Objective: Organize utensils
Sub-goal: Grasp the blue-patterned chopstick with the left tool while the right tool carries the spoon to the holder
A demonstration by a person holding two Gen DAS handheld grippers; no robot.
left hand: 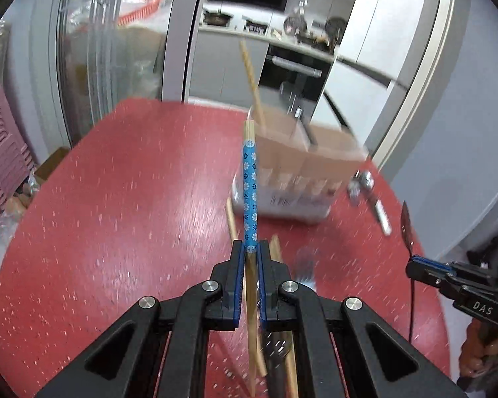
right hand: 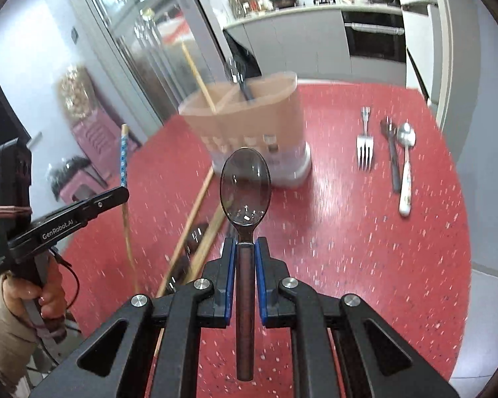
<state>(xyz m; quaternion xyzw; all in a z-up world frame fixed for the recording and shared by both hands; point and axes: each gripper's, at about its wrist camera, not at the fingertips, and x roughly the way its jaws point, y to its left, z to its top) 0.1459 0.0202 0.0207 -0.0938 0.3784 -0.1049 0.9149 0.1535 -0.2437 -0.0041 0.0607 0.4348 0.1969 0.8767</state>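
Note:
My left gripper (left hand: 250, 248) is shut on a blue-patterned chopstick (left hand: 250, 185), held upright above the red table; it also shows in the right wrist view (right hand: 124, 159). My right gripper (right hand: 245, 242) is shut on a dark spoon (right hand: 245, 187), bowl pointing forward. The brown and white utensil holder (right hand: 249, 129) stands ahead of both grippers, also seen in the left wrist view (left hand: 302, 165). It holds one wooden chopstick (right hand: 199, 79) and a black utensil (right hand: 242, 79) in separate compartments.
On the red table (right hand: 348, 232) right of the holder lie a silver fork (right hand: 365, 142), a dark utensil (right hand: 393, 156) and a white-handled spoon (right hand: 405, 165). Loose wooden chopsticks (right hand: 196, 222) and dark utensils lie under the grippers. Kitchen counters and glass doors stand behind.

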